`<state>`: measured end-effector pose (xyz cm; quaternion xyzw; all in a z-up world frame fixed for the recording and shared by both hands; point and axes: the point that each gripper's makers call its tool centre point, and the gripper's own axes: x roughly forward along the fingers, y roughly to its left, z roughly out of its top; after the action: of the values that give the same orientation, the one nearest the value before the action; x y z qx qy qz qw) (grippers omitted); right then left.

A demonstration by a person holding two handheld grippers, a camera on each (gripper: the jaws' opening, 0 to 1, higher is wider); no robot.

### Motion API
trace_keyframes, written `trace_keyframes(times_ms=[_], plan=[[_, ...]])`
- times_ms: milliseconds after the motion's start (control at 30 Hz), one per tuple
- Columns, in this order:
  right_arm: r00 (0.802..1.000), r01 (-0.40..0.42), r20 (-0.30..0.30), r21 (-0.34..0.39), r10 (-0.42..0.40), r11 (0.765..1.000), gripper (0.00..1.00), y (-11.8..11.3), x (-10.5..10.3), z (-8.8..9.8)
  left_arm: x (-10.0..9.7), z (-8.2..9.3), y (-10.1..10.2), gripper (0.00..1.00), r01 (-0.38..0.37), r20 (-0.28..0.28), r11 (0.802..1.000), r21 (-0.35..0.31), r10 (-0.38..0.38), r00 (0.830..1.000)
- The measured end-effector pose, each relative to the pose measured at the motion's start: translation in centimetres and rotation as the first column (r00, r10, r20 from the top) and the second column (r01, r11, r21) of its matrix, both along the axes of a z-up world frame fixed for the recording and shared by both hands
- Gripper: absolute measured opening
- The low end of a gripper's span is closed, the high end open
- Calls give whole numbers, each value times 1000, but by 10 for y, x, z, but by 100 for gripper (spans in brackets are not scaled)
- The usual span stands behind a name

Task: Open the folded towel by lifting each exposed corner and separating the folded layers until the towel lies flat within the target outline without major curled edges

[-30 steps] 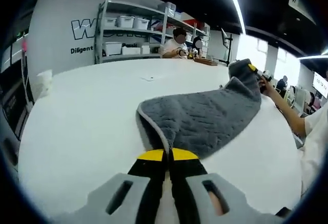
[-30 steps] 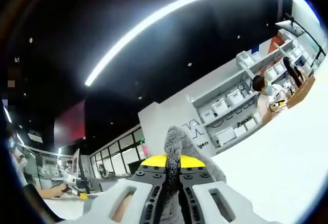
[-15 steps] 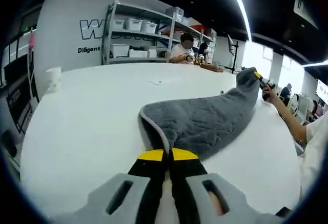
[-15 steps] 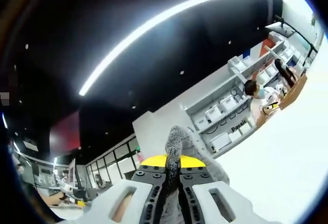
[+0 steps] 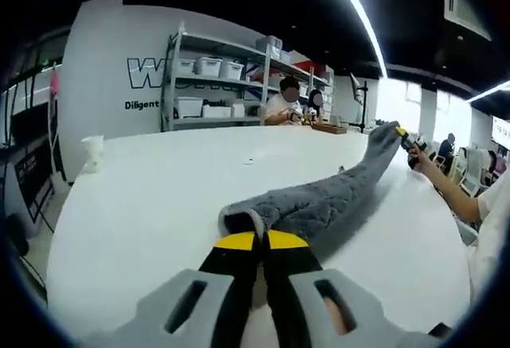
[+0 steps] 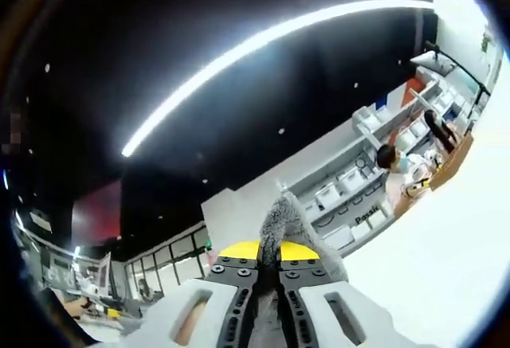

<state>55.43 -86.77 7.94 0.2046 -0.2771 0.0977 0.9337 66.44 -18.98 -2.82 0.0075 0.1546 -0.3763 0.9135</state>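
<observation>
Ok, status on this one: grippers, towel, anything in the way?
Left gripper shut on near towel corner. Right gripper shut on far corner, raised. Towel stretched between them, not flat. Nothing on the table nearby.

The right tool pinches a grey towel corner, raised above the white desk, shelves behind it.

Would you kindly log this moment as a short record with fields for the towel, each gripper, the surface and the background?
towel: grey towel, stretched between the two grippers, its middle low over the table
left gripper: left gripper, fingers shut on the towel's near corner
right gripper: right gripper, fingers shut on a raised corner, camera tilted toward the ceiling
surface: white table
background: shelving with white bins; seated person at the far side
</observation>
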Motion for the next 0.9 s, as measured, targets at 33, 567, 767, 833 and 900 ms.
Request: trace_keyframes(times_ms=[33,567,767,833,900], plan=[[1000,0,5,-1,0,1000,0,1,-1,1,-2,-2,-2,2,13,-19,1000,-6,-13,1000],[995,-79,69,222,65,972,0,-21,-5,-6,-29,-18,-19,2,79,-93,997,27,-76,993],[996,-75,57,183,65,980,0,-17,-3,-4,-45,-18,-26,2,136,-61,987,88,-131,990],[997,-67,52,162,59,985,0,-16,-3,-4,-49,-23,-28,2,136,-63,983,123,-130,990],[996,-87,48,157,80,984,0,-12,-2,-4,-51,-26,-29,2,133,-67,983,127,-125,990]])
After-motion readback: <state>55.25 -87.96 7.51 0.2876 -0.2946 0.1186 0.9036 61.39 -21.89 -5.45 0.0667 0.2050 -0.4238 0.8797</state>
